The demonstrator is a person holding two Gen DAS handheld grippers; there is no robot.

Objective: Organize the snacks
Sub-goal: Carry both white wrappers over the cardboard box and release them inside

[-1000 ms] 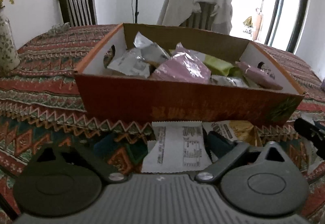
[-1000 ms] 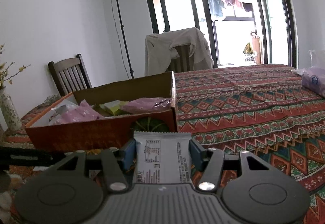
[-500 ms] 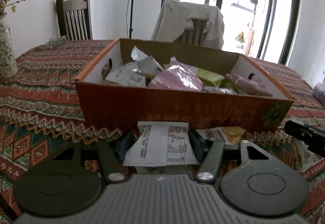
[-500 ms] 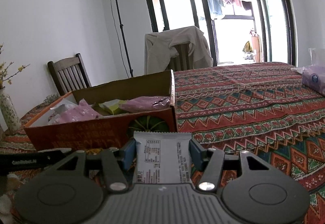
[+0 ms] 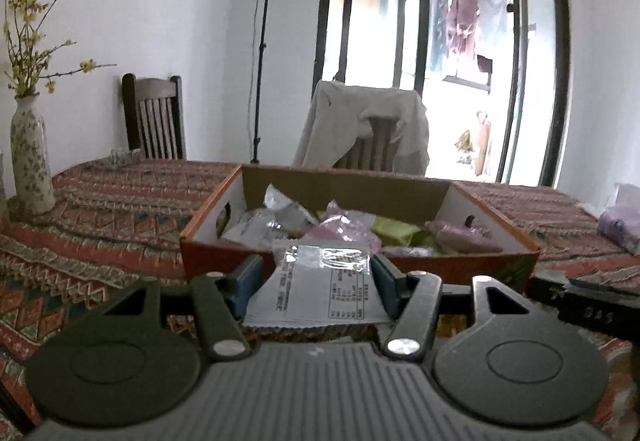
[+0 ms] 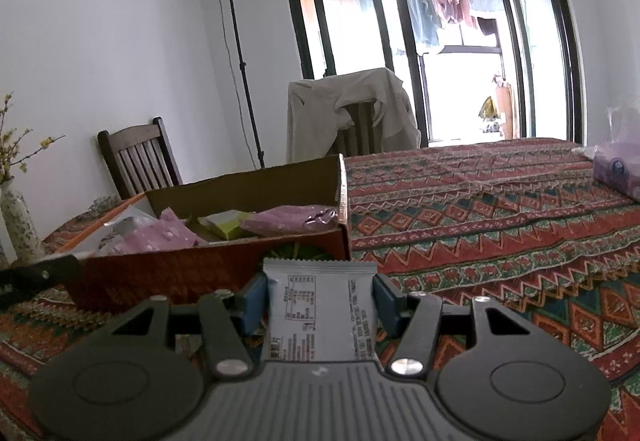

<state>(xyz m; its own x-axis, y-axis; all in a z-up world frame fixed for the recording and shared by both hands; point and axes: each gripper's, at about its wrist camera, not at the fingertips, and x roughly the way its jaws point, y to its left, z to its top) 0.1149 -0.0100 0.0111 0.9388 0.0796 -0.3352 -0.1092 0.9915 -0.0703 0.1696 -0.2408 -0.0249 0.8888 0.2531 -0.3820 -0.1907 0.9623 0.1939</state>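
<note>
Blue pads of the left gripper (image 5: 316, 277) are clamped on a white snack packet (image 5: 320, 283), its printed back facing up and its long axis running forward between the fingers. Straight ahead and slightly lower lies the cardboard box (image 5: 460, 269), its near wall just beyond the packet's front edge. The right gripper (image 6: 320, 301) likewise grips a grey packet (image 6: 320, 311), with the box (image 6: 200, 273) ahead to its left. Judgement: the left hand is nearer and better aligned for the drop.

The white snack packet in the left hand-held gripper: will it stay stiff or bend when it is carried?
The white snack packet is probably floppy: its far edge looks creased between the left hand-held gripper pads. It seems thin and flat, so likely light. The glossy film may slip.
</note>
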